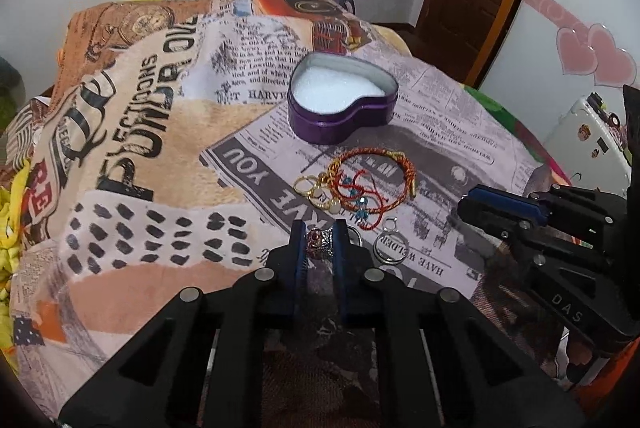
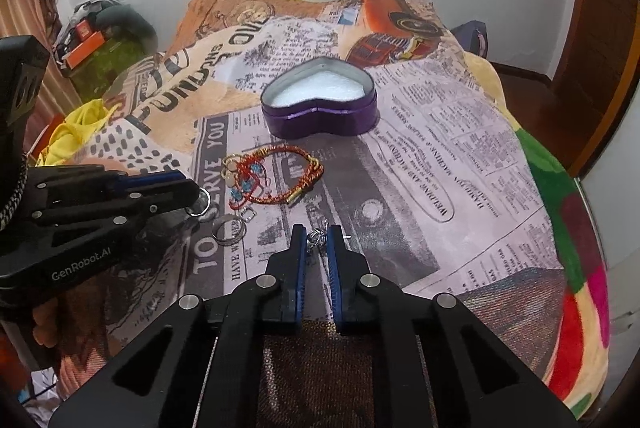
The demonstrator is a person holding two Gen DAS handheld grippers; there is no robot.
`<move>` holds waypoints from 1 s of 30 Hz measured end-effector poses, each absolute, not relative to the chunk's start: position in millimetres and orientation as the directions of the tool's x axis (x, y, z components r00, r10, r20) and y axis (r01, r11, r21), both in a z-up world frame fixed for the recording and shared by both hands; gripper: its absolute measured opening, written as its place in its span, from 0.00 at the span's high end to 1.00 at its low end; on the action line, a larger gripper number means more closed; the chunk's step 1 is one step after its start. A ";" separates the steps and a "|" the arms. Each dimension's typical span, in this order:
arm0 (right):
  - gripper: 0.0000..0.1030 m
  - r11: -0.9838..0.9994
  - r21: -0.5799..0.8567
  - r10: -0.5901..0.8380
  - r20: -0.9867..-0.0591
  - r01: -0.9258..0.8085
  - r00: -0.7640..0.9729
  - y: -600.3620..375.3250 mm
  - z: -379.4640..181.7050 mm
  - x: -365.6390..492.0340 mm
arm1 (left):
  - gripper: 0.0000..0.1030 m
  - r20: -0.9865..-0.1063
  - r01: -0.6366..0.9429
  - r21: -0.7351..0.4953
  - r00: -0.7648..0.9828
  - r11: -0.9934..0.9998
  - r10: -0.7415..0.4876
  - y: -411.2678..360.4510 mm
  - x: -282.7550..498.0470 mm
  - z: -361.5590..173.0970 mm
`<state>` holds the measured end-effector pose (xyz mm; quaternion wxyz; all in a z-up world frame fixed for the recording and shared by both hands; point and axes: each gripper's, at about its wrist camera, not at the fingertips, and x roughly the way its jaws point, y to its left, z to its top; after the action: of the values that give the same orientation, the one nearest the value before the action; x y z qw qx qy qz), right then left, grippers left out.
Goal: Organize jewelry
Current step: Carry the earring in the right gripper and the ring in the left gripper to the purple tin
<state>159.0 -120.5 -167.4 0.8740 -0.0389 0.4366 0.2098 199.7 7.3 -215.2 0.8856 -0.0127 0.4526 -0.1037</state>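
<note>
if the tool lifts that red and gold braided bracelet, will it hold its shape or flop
The bracelet will probably flop: it looks like braided cord. Red threads and blue beads tangled with it may drag along, perhaps with the gold rings beside it. It likely weighs little.

Left gripper (image 1: 319, 242): fingers nearly together, clamped on a small ornate ring (image 1: 318, 243), pointing 12 o'clock. Right gripper (image 2: 317, 240): fingers narrowly parted around a silver bead (image 2: 317, 238).
</note>
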 end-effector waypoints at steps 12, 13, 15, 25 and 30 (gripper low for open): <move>0.91 0.923 0.092 0.327 -0.699 -0.374 0.636 -132.4 -123.8 158.0 | 0.89 -0.717 0.163 -0.089 0.675 0.983 -0.177 9.3 193.6 -161.6; 0.91 0.924 0.091 0.328 -0.691 -0.373 0.644 -133.2 -119.9 158.3 | 0.89 -0.709 0.162 -0.086 0.683 0.983 -0.175 8.6 193.0 -156.9; 0.91 0.924 0.091 0.332 -0.672 -0.371 0.662 -134.3 -111.3 159.5 | 0.89 -0.694 0.160 -0.082 0.699 0.984 -0.172 7.6 193.1 -148.0; 0.91 0.923 0.093 0.351 -0.603 -0.374 0.716 -132.9 -83.0 169.5 | 0.89 -0.638 0.149 -0.071 0.753 0.986 -0.160 3.8 203.8 -119.4; 0.91 0.923 0.079 0.352 -0.574 -0.377 0.740 -130.1 -74.1 182.0 | 0.89 -0.637 0.141 -0.080 0.754 0.987 -0.159 6.4 217.5 -116.4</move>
<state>182.0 -130.1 -74.1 0.9324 -0.0210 0.3034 0.1955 217.5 6.4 -116.4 0.9364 -0.0133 0.3412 -0.0803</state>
